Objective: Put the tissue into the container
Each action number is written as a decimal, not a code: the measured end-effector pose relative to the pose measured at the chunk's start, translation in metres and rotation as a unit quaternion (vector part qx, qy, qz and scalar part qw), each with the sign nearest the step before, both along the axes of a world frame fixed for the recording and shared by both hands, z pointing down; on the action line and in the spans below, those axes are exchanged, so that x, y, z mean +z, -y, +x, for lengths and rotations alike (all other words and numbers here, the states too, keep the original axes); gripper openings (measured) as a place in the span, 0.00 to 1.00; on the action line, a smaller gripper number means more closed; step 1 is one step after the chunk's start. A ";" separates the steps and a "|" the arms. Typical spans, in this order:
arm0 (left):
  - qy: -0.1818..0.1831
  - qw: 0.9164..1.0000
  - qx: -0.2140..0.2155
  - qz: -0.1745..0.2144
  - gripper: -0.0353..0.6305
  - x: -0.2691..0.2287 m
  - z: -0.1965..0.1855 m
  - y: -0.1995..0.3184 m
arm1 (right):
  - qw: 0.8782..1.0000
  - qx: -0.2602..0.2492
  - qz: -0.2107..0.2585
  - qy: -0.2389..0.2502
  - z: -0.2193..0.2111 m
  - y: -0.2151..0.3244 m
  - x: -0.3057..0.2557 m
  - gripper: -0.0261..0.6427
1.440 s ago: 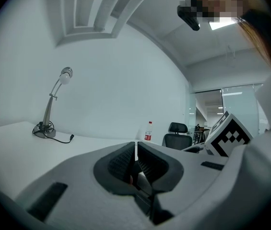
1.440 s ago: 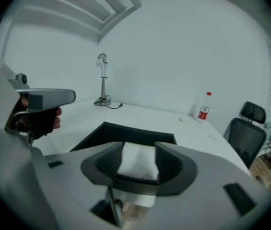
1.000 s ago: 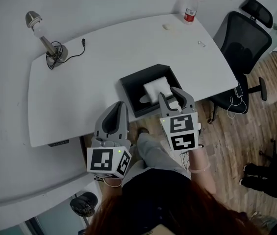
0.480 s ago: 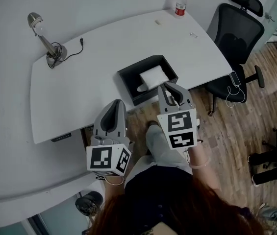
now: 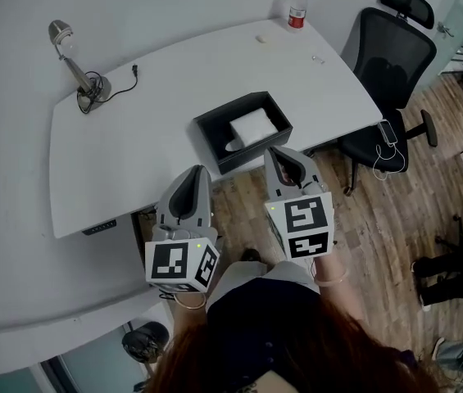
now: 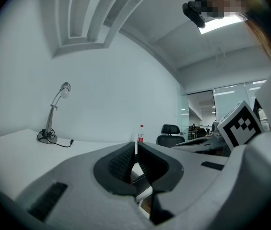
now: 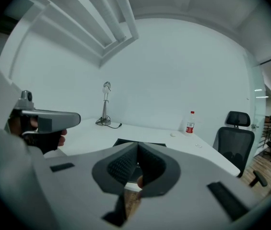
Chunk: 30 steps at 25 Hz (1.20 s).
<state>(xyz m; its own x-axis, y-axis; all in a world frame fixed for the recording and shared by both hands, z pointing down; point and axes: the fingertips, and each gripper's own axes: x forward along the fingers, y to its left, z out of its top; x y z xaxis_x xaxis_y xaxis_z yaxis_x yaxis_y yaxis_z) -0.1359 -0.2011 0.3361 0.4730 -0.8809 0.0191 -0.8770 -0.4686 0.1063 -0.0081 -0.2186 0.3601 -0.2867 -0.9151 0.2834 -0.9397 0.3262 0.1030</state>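
Head view: the tissue (image 5: 250, 127) lies inside the black container (image 5: 213, 143) on the worktop (image 5: 149, 109); left gripper (image 5: 196, 173) closed, empty; right gripper (image 5: 280, 152) has just closed its jaws, nothing between them.

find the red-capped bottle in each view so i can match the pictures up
Head view: the bottle stands near the top edge, right of centre, at the far corner of the table.
Left gripper view: the bottle is at centre, just above the tips of the jaws.
Right gripper view: the bottle is right of centre, at mid-height.
Shared landmark: the black office chair, to the bottle's right in every view.
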 end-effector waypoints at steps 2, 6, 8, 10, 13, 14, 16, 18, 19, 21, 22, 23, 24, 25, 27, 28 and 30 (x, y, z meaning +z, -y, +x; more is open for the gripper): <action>0.002 1.000 -0.003 0.001 0.11 -0.001 0.002 -0.003 | 1.000 -0.015 0.012 0.019 -0.002 -0.006 -0.007 0.07; 0.004 1.000 -0.013 0.001 0.11 -0.003 0.010 -0.013 | 0.998 -0.039 0.030 0.037 0.002 -0.018 -0.020 0.07; 0.005 1.000 -0.017 0.001 0.11 -0.005 0.015 -0.019 | 0.998 -0.040 0.038 0.035 0.008 -0.023 -0.025 0.07; 0.007 1.000 -0.022 0.001 0.11 -0.005 0.021 -0.027 | 0.998 -0.041 0.043 0.034 0.015 -0.029 -0.028 0.07; 0.009 1.000 -0.030 0.003 0.11 -0.008 0.029 -0.039 | 0.997 -0.046 0.042 0.035 0.024 -0.037 -0.030 0.07; 0.010 0.999 -0.033 0.004 0.11 -0.009 0.032 -0.043 | 0.997 -0.050 0.043 0.038 0.026 -0.040 -0.032 0.07; 0.012 0.999 -0.040 0.005 0.11 -0.010 0.035 -0.052 | 0.996 -0.058 0.046 0.044 0.029 -0.046 -0.035 0.07; 0.015 0.999 -0.047 0.005 0.11 -0.010 0.039 -0.061 | 0.995 -0.067 0.048 0.047 0.031 -0.054 -0.037 0.07; 0.016 0.999 -0.050 0.005 0.11 -0.009 0.040 -0.066 | 0.995 -0.072 0.050 0.047 0.032 -0.058 -0.038 0.07; 0.018 0.998 -0.058 0.004 0.11 -0.010 0.043 -0.076 | 0.994 -0.083 0.055 0.045 0.034 -0.067 -0.041 0.07; 0.018 0.998 -0.061 0.005 0.11 -0.010 0.045 -0.080 | 0.994 -0.087 0.058 0.044 0.035 -0.071 -0.042 0.07; 0.019 0.998 -0.064 0.005 0.11 -0.011 0.047 -0.085 | 0.993 -0.091 0.060 0.043 0.036 -0.076 -0.043 0.07; 0.020 0.998 -0.067 0.005 0.11 -0.011 0.049 -0.090 | 0.993 -0.095 0.062 0.043 0.038 -0.080 -0.043 0.07; 0.022 0.997 -0.069 0.006 0.11 -0.011 0.051 -0.094 | 0.992 -0.098 0.064 0.042 0.040 -0.084 -0.043 0.07; 0.024 0.997 -0.072 0.007 0.11 -0.012 0.055 -0.103 | 0.992 -0.103 0.066 0.041 0.044 -0.092 -0.044 0.07; 0.025 0.997 -0.074 0.007 0.11 -0.012 0.056 -0.106 | 0.991 -0.105 0.068 0.039 0.046 -0.096 -0.044 0.07; 0.027 0.997 -0.078 0.008 0.11 -0.013 0.060 -0.114 | 0.991 -0.109 0.070 0.038 0.048 -0.103 -0.045 0.07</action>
<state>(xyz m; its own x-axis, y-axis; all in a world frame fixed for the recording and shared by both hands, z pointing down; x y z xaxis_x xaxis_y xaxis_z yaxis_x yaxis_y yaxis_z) -0.0763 -0.0870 0.3234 0.3292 -0.9439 0.0259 -0.9435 -0.3276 0.0507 0.0400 -0.1158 0.3149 -0.4982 -0.8577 0.1269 -0.8549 0.5103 0.0930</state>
